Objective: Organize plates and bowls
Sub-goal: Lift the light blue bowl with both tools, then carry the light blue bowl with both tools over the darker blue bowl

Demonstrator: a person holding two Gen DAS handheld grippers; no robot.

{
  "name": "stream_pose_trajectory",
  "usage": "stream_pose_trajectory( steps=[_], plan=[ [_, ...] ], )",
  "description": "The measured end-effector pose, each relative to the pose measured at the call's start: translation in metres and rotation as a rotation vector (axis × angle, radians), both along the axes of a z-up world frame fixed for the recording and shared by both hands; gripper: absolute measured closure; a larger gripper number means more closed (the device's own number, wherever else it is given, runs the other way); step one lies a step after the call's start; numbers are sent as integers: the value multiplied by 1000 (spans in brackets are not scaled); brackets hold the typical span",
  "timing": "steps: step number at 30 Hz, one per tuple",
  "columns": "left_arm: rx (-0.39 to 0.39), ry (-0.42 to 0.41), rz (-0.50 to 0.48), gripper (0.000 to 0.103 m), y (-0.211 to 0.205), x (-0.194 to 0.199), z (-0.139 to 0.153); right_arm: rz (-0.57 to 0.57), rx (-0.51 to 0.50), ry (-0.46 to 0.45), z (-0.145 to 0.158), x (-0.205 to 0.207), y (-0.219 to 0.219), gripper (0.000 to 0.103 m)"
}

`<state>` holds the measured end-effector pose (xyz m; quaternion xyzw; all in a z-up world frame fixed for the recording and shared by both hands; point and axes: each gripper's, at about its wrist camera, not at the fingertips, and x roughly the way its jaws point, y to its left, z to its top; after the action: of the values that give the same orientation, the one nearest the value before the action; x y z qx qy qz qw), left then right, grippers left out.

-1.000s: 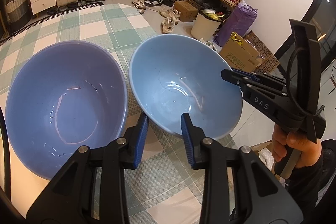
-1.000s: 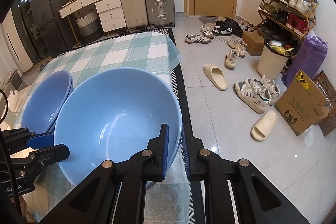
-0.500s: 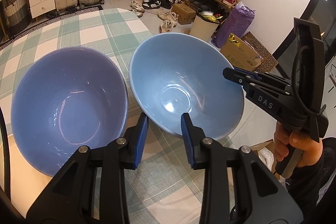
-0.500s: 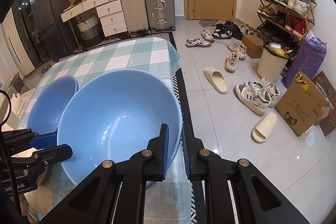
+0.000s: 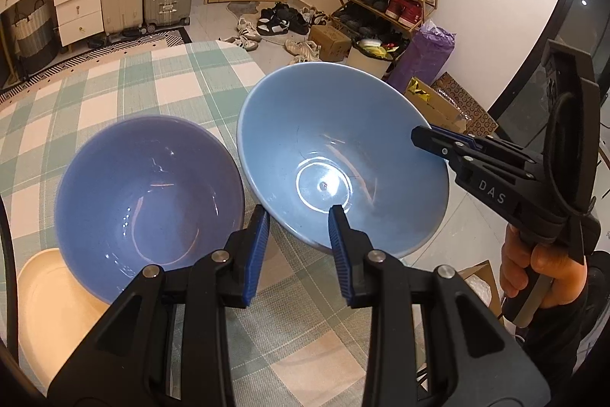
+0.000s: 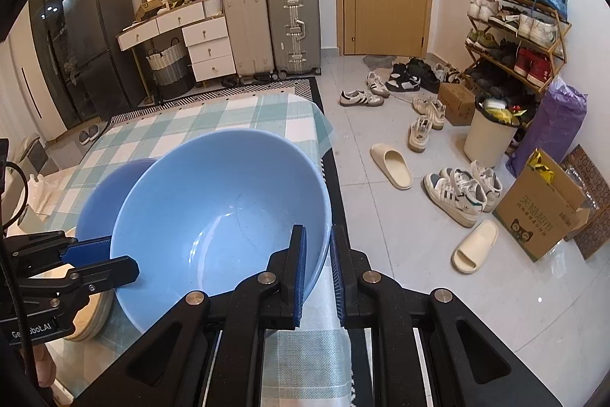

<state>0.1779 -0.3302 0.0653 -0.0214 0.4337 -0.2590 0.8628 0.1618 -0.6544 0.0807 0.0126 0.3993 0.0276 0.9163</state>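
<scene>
My right gripper is shut on the near rim of a light blue bowl and holds it tilted above the table; this bowl also shows in the left wrist view, with the right gripper at its right rim. A darker blue bowl sits to its left on a cream plate; it shows in the right wrist view too. My left gripper is open and empty, just in front of the gap between the two bowls.
The table has a green and white checked cloth. Its right edge drops to a tiled floor with shoes, slippers and a cardboard box. Suitcases and drawers stand at the back.
The left gripper has drawn back and up, so both bowls look smaller and the cream plate has come into view. The right gripper has lifted the light blue bowl slightly.
</scene>
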Motion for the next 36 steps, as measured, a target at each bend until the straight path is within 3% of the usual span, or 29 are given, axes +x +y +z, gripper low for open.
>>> stream_pose_trajectory(
  steps=[15,36],
  plan=[
    [-18,-80,23,74,32,-37,56,25,-19,-83,53,-25,31,90],
    [-54,-120,110,74,90,-67,94,82,-41,-116,81,-21,84,89]
  ],
)
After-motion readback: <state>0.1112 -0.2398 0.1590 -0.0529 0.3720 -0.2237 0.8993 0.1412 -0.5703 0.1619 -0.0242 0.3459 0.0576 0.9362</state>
